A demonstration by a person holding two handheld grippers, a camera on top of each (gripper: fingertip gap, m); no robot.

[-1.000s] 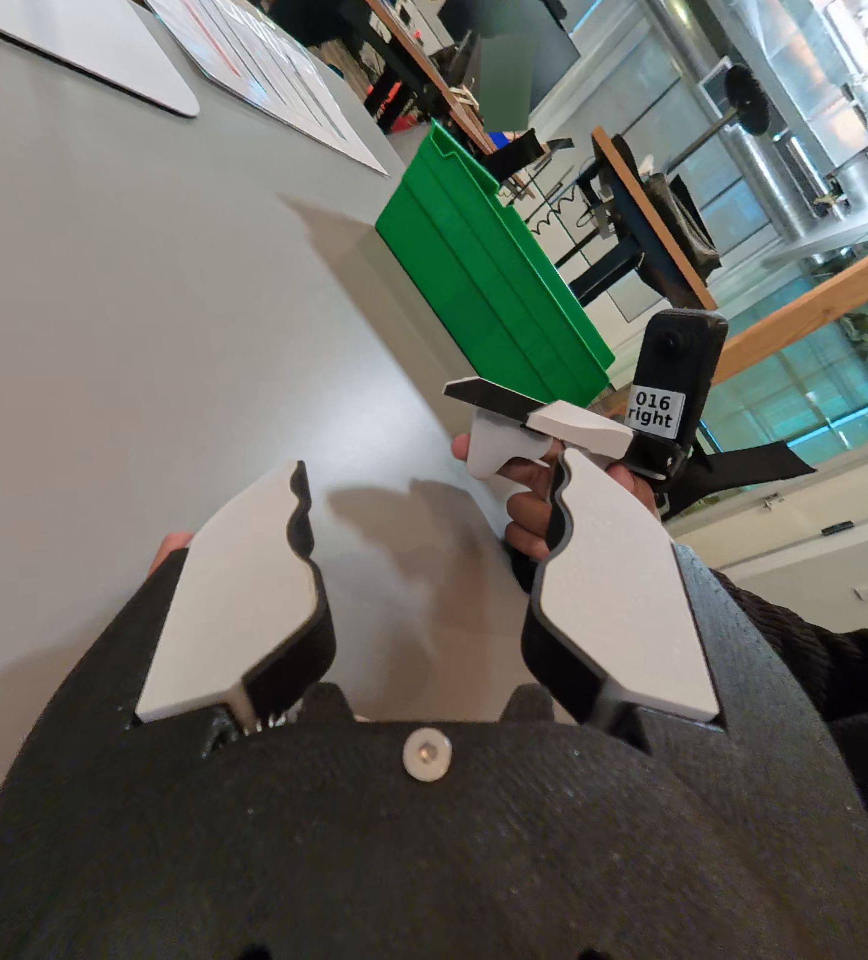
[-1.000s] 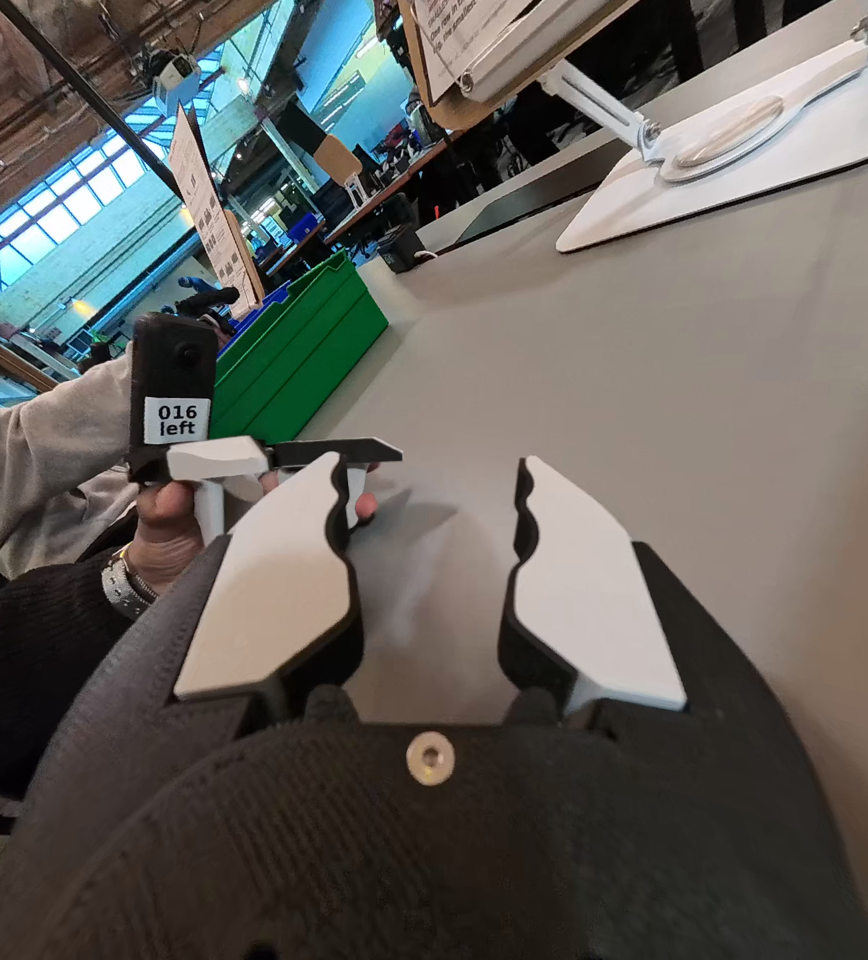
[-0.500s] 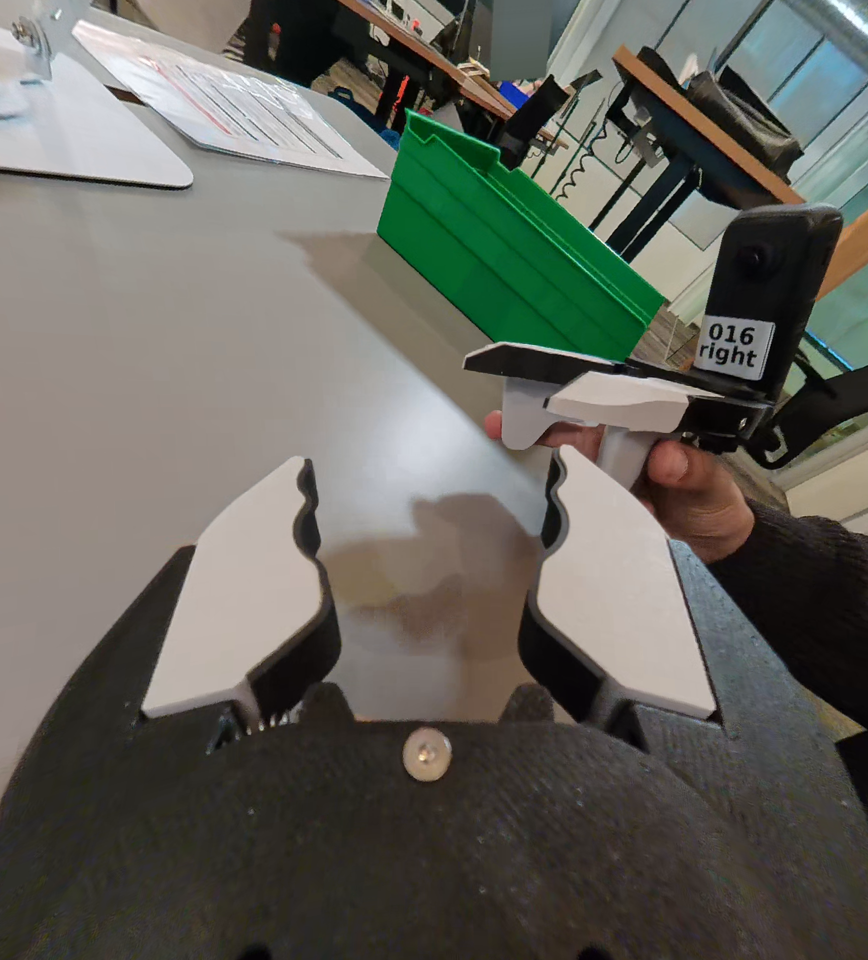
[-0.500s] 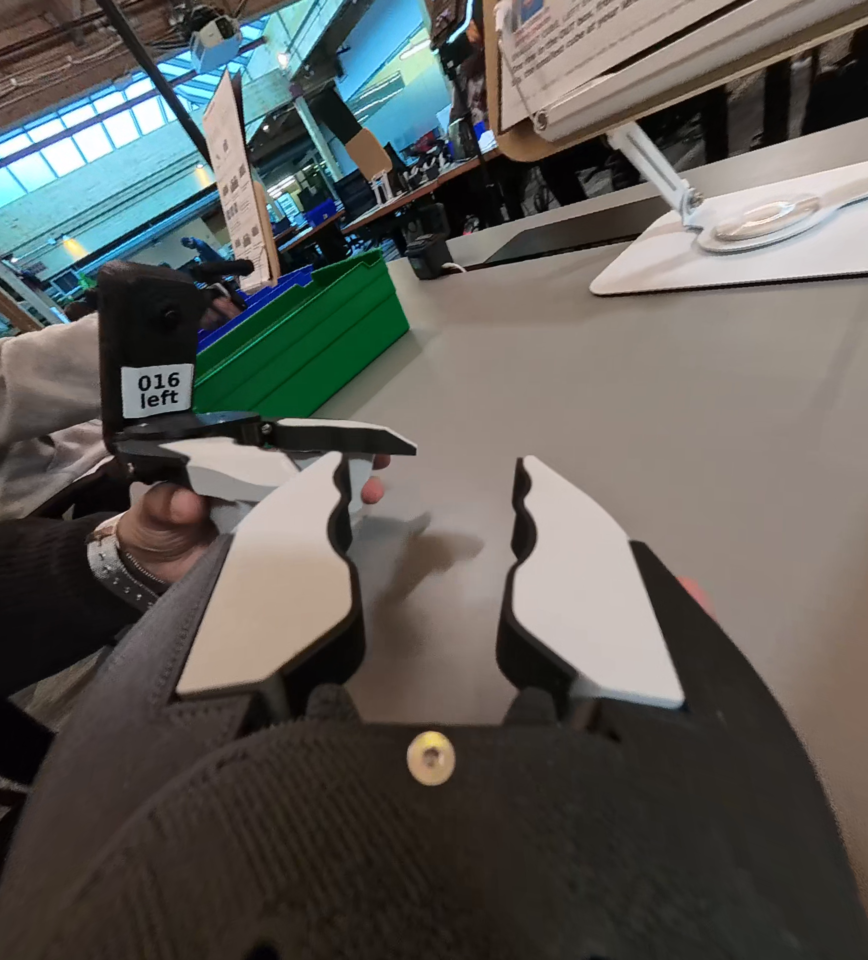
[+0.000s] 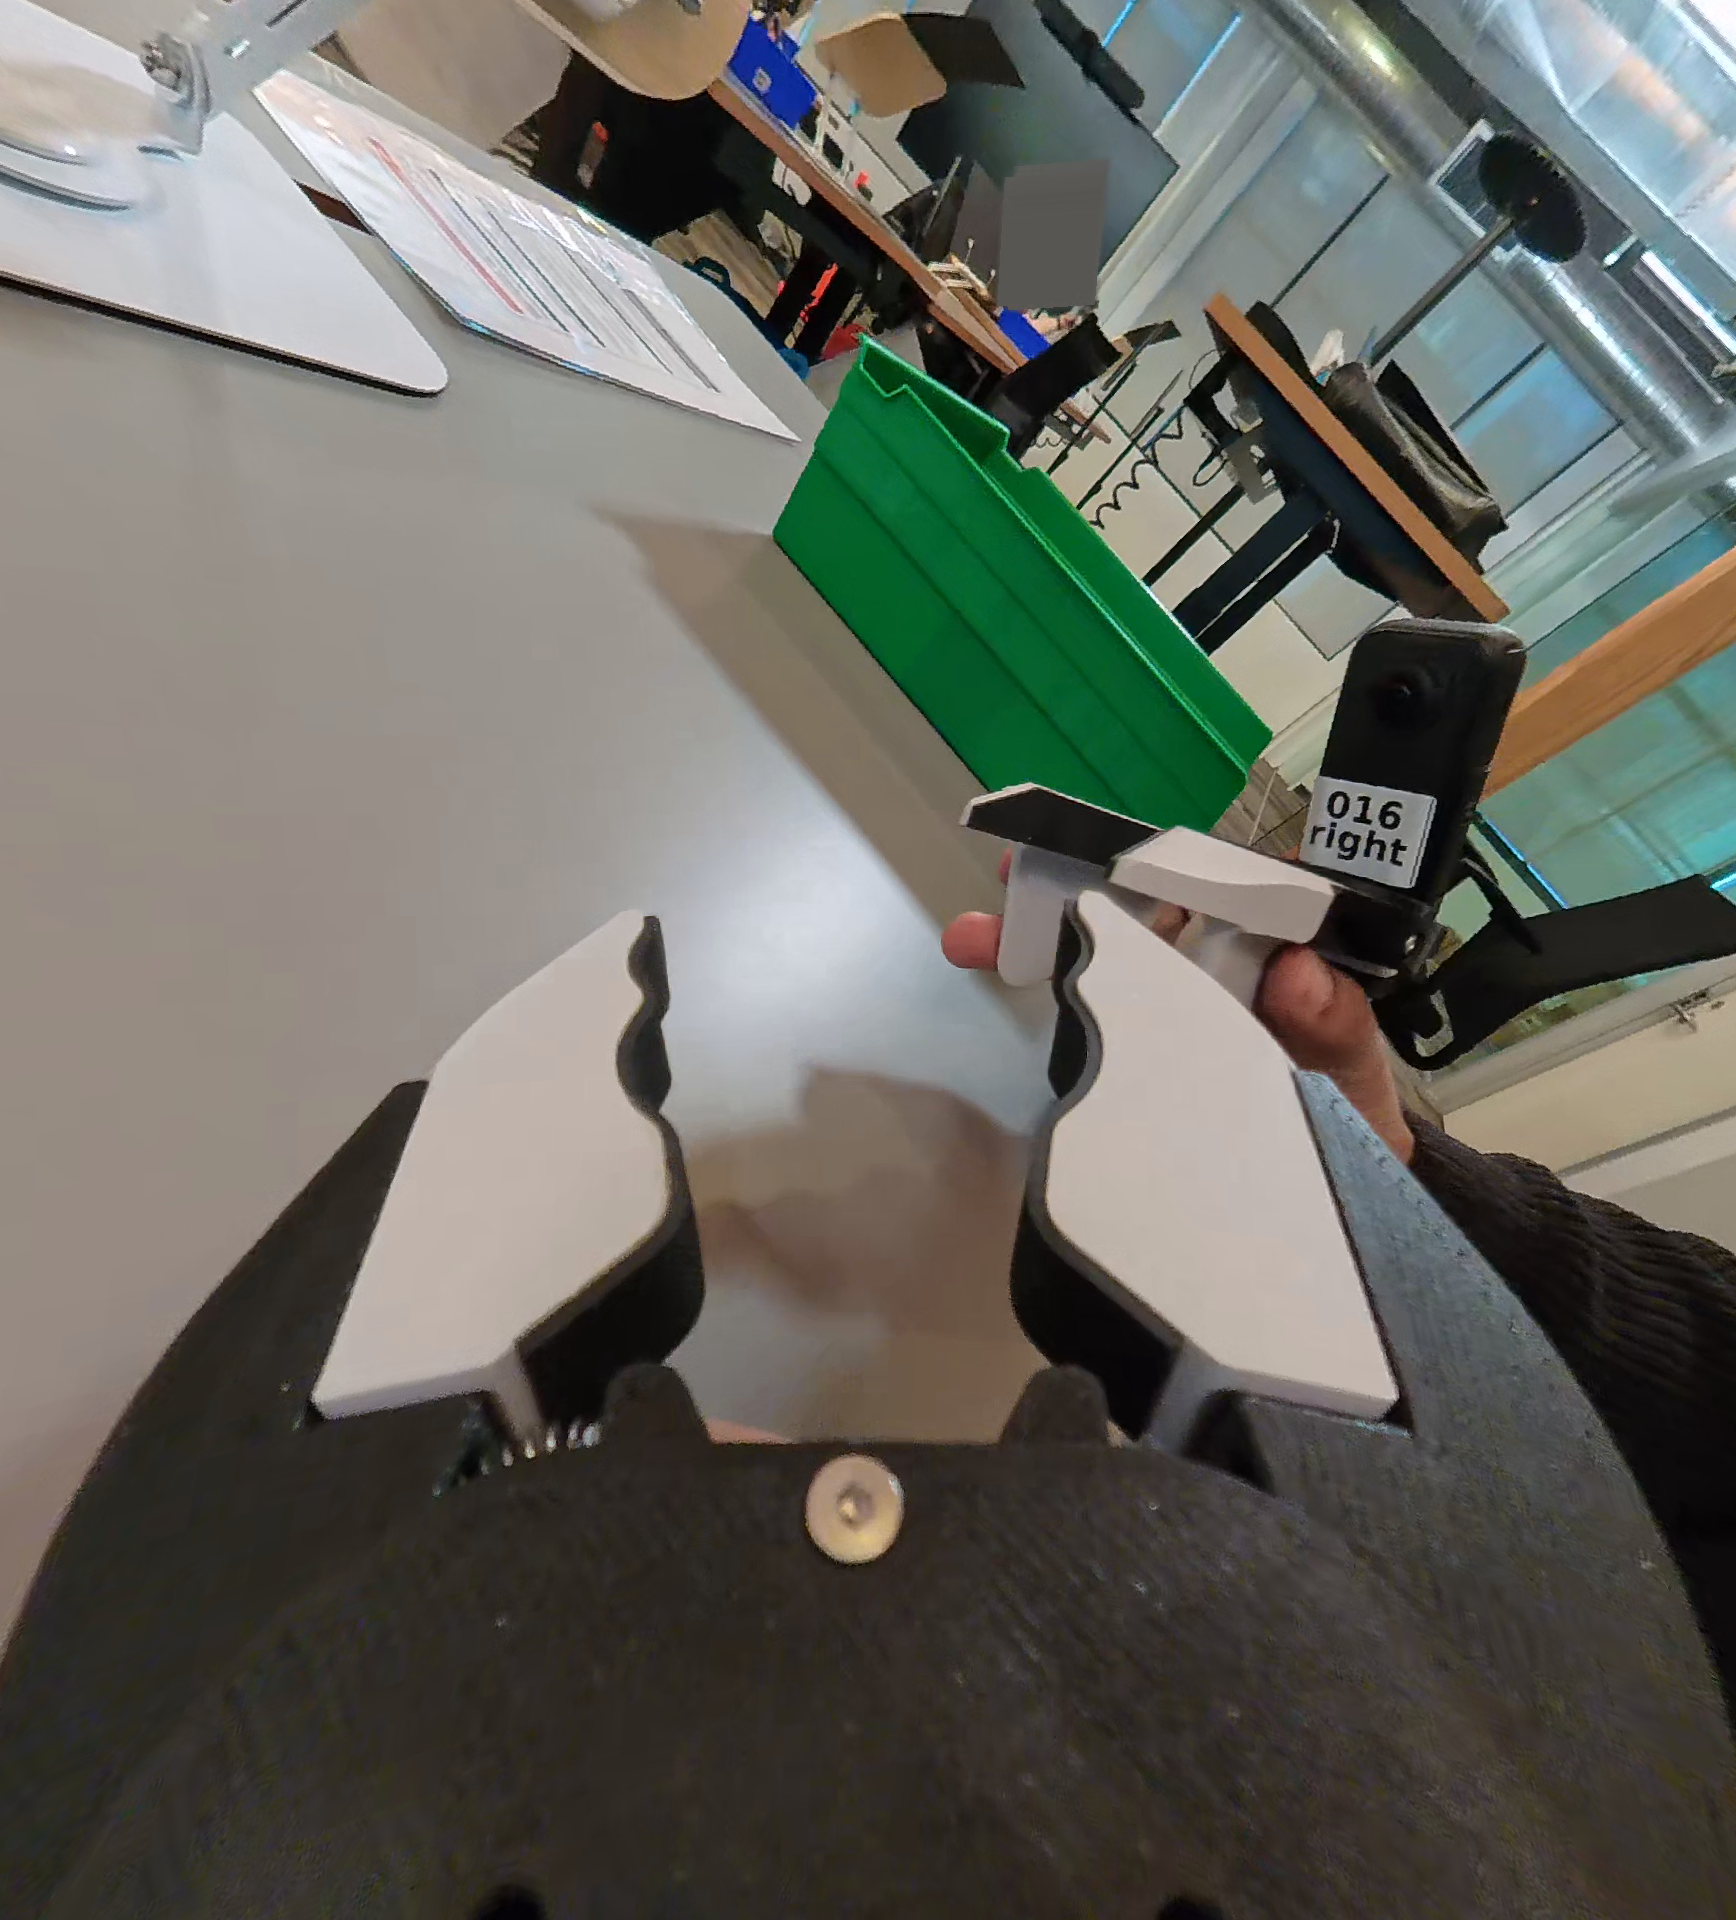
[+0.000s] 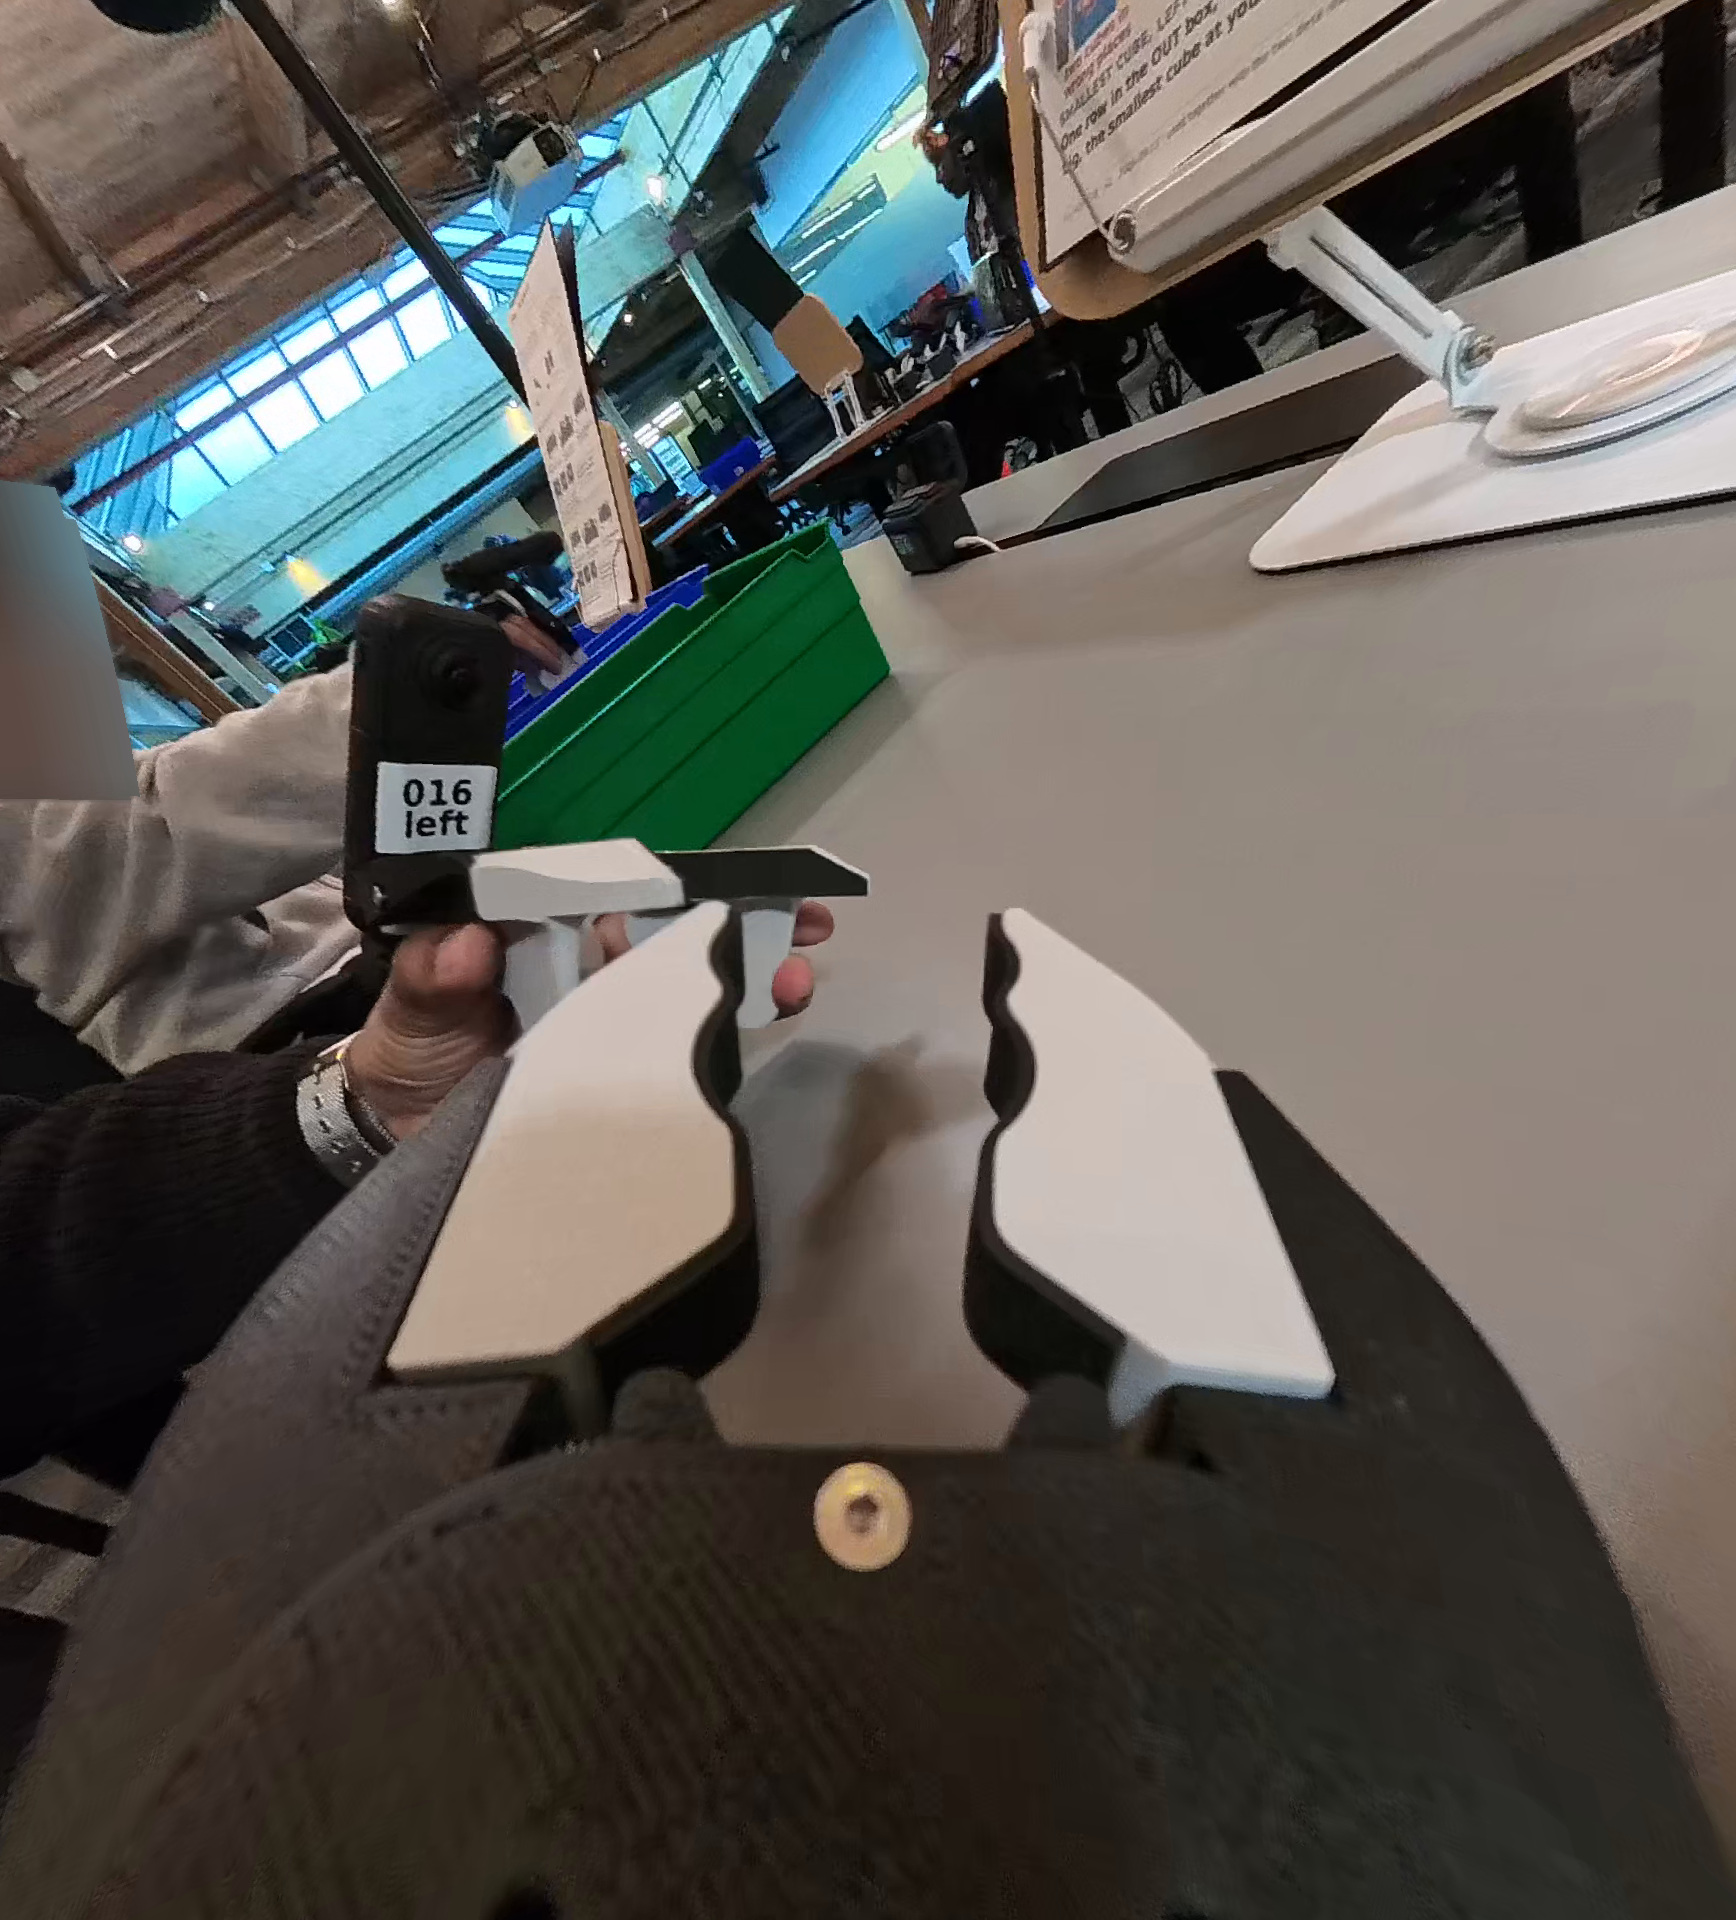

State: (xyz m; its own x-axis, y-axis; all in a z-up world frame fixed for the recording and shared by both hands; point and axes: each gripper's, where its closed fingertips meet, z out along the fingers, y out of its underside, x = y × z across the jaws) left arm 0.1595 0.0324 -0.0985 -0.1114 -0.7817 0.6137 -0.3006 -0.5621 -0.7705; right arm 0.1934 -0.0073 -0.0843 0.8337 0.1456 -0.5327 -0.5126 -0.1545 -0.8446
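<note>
My left gripper (image 5: 859,940) is open and empty, held just above the grey table (image 5: 324,727). My right gripper (image 6: 859,925) is open and empty too, low over the same table (image 6: 1363,831). Each shows in the other's view, held in a hand: the right gripper (image 5: 1103,842) sits at the right of the left wrist view, the left gripper (image 6: 698,883) at the left of the right wrist view. The two stand close together, side by side, near the table's front edge. Nothing lies between either pair of fingers.
A green bin (image 5: 989,613) stands on the table beyond the grippers; in the right wrist view the green bins (image 6: 708,696) are stacked by a blue one. A white stand base (image 6: 1570,468) and a printed sheet (image 5: 531,281) lie farther back. A person in a light sleeve (image 6: 116,883) sits at left.
Both grippers have tilted and shifted slightly over the table while staying open and empty. The views have swung, so the green bin and the other gripper sit differently in each frame.
</note>
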